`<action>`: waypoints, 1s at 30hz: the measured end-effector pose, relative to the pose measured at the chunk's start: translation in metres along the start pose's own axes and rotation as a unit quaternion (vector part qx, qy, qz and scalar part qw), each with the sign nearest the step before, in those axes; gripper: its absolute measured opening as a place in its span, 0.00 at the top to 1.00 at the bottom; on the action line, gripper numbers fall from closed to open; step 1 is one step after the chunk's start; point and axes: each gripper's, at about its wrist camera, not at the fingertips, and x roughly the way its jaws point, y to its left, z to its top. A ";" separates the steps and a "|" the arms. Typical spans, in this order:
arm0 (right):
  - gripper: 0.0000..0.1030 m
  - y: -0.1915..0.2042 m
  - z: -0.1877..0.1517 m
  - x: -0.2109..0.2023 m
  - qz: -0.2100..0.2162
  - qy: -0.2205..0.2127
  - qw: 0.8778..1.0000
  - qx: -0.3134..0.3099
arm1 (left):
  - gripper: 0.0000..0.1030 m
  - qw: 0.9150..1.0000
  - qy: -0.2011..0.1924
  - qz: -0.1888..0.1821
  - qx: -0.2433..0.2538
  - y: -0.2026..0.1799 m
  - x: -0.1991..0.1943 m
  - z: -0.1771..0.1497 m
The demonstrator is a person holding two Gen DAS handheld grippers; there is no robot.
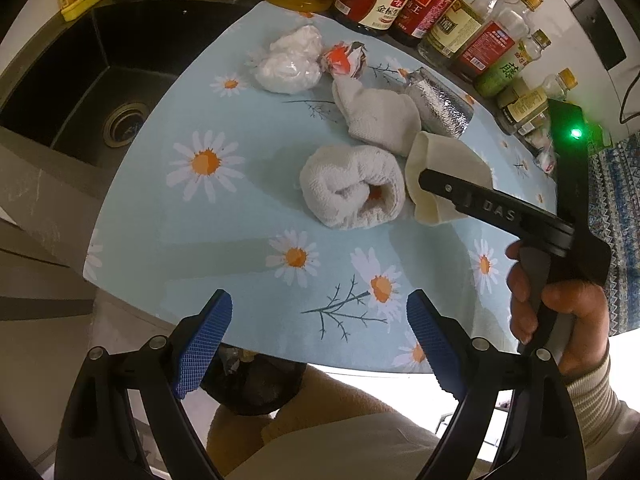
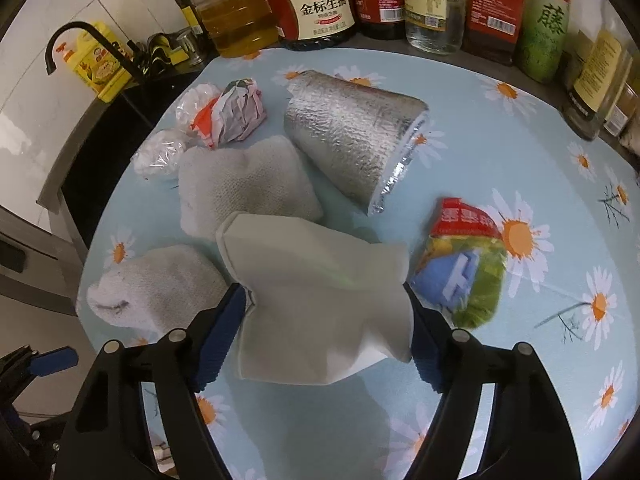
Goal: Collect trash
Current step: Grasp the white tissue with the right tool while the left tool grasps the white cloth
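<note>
Right gripper (image 2: 326, 320) clamped on a crumpled cream paper sheet (image 2: 316, 300), resting on the daisy-print blue tablecloth (image 2: 520, 360) between a rolled white towel (image 2: 156, 292) and a colourful snack packet (image 2: 464, 276). Left gripper (image 1: 320, 344) spread wide, empty, above the cloth's near edge. Likely to slip or tear on lifting, given thin, loosely pinched paper.

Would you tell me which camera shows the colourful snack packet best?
The right wrist view: the snack packet lies in full sight beside the right gripper. The left wrist view does not show it clearly; the right gripper's body covers that area.
</note>
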 end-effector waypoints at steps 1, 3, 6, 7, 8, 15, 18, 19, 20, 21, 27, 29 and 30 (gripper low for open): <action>0.27 0.000 -0.001 -0.005 0.001 -0.004 1.000 0.001 | 0.16 1.000 -0.001 0.000 0.002 -0.001 0.000 0.001; 0.27 -0.001 -0.003 -0.015 0.008 -0.013 1.000 0.007 | 0.16 1.000 -0.001 -0.003 0.006 -0.003 0.001 0.005; 0.27 -0.003 -0.006 -0.031 0.013 -0.023 1.000 0.014 | 0.16 1.000 -0.003 -0.006 0.016 -0.009 0.002 0.011; 0.27 -0.004 -0.006 -0.036 0.014 -0.026 0.999 0.016 | 0.16 1.000 -0.003 -0.007 0.020 -0.011 0.002 0.013; 0.27 -0.006 -0.007 -0.041 0.016 -0.029 0.999 0.019 | 0.16 1.000 -0.003 -0.009 0.022 -0.013 0.003 0.015; 0.27 -0.033 -0.017 -0.069 0.019 -0.057 0.997 0.052 | 0.16 0.999 0.005 -0.015 0.039 -0.028 0.021 0.038; 0.27 -0.044 -0.024 -0.077 0.022 -0.062 0.996 0.060 | 0.16 0.999 0.013 -0.001 0.035 -0.031 0.033 0.048; 0.27 -0.047 -0.027 -0.079 0.022 -0.062 0.996 0.062 | 0.16 0.999 0.015 0.005 0.032 -0.031 0.036 0.050; 0.27 -0.051 -0.030 -0.080 0.023 -0.062 0.996 0.065 | 0.16 0.999 0.016 0.013 0.031 -0.032 0.039 0.052; 0.27 -0.054 -0.032 -0.080 0.024 -0.062 0.995 0.068 | 0.16 0.999 0.018 0.020 0.029 -0.033 0.041 0.056; 0.27 -0.068 -0.046 -0.078 0.035 -0.048 0.996 0.073 | 0.16 0.998 0.027 0.042 0.039 -0.046 0.057 0.068; 0.27 -0.071 -0.049 -0.075 0.040 -0.043 0.996 0.071 | 0.16 0.997 0.028 0.055 0.039 -0.047 0.064 0.071; 0.27 -0.072 -0.050 -0.075 0.044 -0.042 0.996 0.071 | 0.17 0.997 0.027 0.063 0.039 -0.047 0.068 0.073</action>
